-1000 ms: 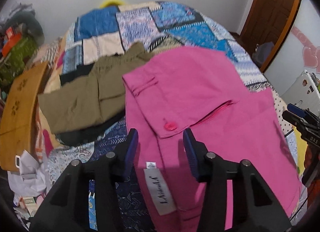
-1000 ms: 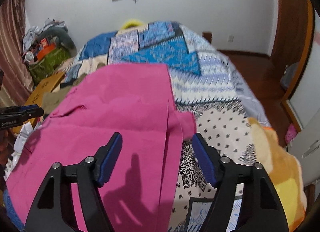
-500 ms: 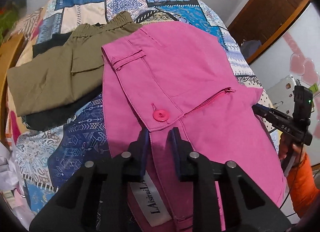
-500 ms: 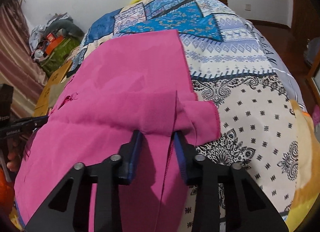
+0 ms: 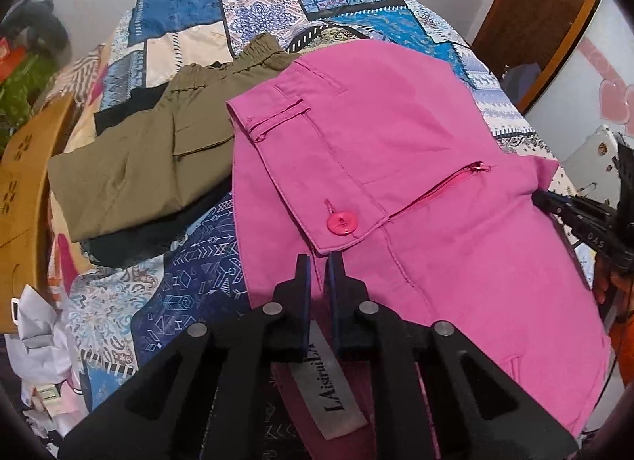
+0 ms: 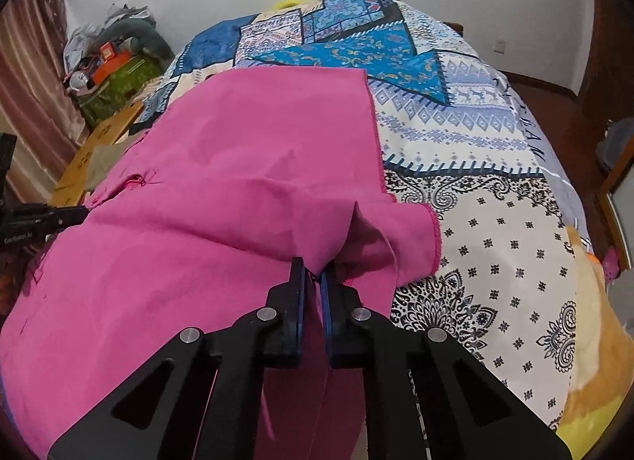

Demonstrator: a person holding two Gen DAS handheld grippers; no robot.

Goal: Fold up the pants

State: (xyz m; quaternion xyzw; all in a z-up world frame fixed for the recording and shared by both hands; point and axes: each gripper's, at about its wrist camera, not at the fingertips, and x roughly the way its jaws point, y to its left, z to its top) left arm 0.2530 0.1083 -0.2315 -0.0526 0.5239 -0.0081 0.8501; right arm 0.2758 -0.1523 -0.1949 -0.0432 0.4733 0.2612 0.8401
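The left wrist view alone shows the waist end of the pink pants (image 5: 396, 182): a pink button (image 5: 342, 223) just ahead of the left gripper (image 5: 318, 261), a zipper, a belt loop, and a white brand label under its fingers (image 5: 302, 285). Olive shorts (image 5: 150, 166) lie to the left of those fingers on the patchwork bedspread (image 5: 190, 281). The right wrist view instead shows the leg end, its hem (image 6: 420, 238) rumpled just ahead of the right gripper (image 6: 313, 267). The pants lie flat on the bed, their long axis running across from one gripper to the other, waist at the left. Both pairs of fingers have just been closing and now pinch pink fabric.
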